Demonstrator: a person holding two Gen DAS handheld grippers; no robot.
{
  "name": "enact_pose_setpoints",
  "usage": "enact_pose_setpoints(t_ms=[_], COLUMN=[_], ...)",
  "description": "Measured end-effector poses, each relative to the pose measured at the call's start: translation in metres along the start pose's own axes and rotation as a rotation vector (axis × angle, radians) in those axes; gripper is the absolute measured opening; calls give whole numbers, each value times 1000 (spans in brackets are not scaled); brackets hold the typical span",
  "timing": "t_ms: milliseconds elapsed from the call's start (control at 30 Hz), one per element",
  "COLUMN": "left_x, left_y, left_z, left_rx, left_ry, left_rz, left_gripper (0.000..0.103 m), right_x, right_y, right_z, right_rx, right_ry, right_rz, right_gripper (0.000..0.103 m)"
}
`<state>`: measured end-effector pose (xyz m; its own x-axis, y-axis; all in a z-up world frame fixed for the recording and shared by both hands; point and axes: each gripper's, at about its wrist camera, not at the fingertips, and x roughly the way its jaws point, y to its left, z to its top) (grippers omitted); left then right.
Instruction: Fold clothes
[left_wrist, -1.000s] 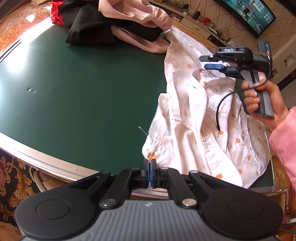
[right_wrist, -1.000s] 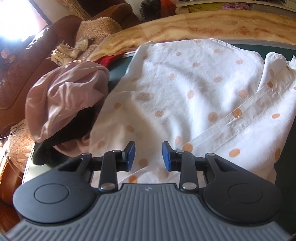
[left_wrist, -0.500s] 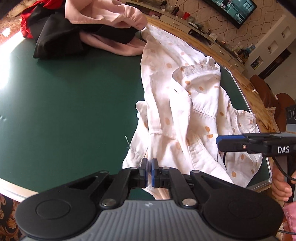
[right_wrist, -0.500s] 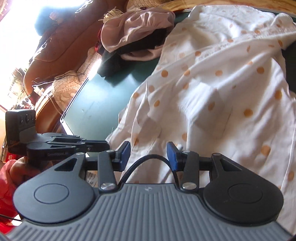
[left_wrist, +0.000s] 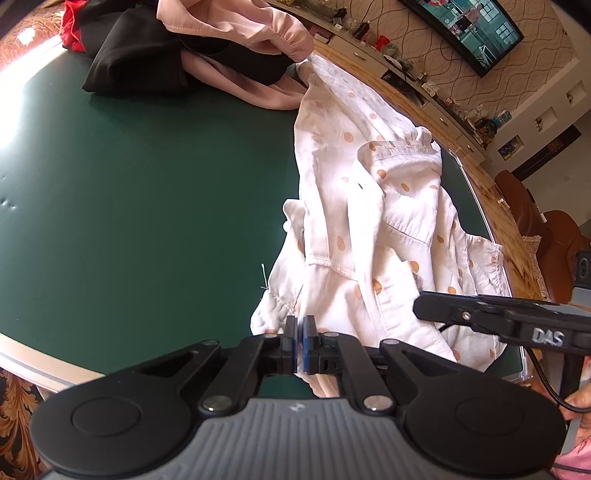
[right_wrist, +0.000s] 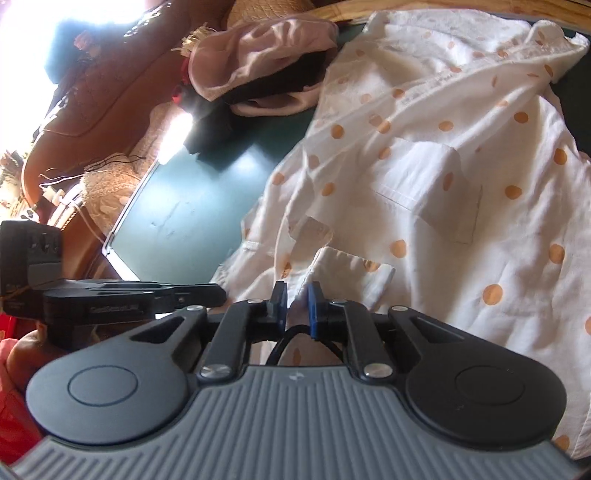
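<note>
A: Where is the garment?

B: White shirt with orange dots, spread rumpled along the right edge of the green table, its hem reaching the near edge. Chest pocket faces up in the right wrist view.

A: Left claw?

B: Left gripper pinched tight, blue pads together on a fold of the shirt's near hem corner. How much cloth sits in the pinch, hidden by the pads.

A: Right one?

B: Right gripper closing over a raised fold at the hem; a narrow gap remains and cloth stands between the pads. Contact on both sides cannot be made out. A black cable loops just behind them.

A: Anything else on the table?

B: A heap at the far edge: pink garment over black clothing, red cloth behind, cut off by the frame. The far left corner is washed out by glare. A hand shows only partly at the right rim.
</note>
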<state>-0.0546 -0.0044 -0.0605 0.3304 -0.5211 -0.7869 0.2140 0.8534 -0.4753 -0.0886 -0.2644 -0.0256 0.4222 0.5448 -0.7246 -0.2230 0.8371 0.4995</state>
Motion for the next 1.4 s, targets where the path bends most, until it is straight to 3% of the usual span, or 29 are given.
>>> enact_pose_setpoints(t_ms=[100,233,333,433,467,533,667,800,833,867,900,1033,1133,1233,1333,1400], left_x=[-10,-25,-28,-26,-25,-20,-16,-22,-24,-26,-29,-41,-50,-51,-40,-27], left_y=[7,14,-1,-19,-25,-33,-39,-34,-32,-30,-29,-24,-23,-26,-32,-38], left_z=[4,16,25,30,31,32,29,27,27,28,28,32,36,39,41,41], left_rx=[-29,-72,-15,39,54,68,68,60,57,53,50,31,14,24,59,94], left_ry=[-36,-86,-99,-95,-93,-89,-80,-83,-86,-90,-95,-123,-143,-150,-118,-87], left_rz=[28,31,20,-25,-29,-35,-32,-8,-3,2,6,2,-22,-30,-16,-17], left_gripper=[4,4,6,15,17,21,25,30,30,30,30,31,35,37,37,37], right_x=[-5,13,10,-9,-16,-14,-2,14,18,21,24,17,10,21,38,37], right_y=[43,73,69,48,36,20,-3,19,26,29,30,44,77,107,110,106], right_z=[-6,-14,-11,-4,-3,-3,-1,1,0,-1,-3,-8,-11,-18,-19,-17], right_rx=[-213,-352,-316,-177,-103,-4,139,19,-18,-37,-45,-124,-285,-452,-484,-474], right_ry=[68,162,121,9,-20,-18,7,4,4,14,28,-15,-27,51,132,134], right_rz=[88,71,48,-15,-39,-54,-72,-171,-193,-209,-220,-206,-135,-87,-87,-76], right_gripper=[11,14,17,51,58,60,60,60,47,13,4,4,4,5,8,16])
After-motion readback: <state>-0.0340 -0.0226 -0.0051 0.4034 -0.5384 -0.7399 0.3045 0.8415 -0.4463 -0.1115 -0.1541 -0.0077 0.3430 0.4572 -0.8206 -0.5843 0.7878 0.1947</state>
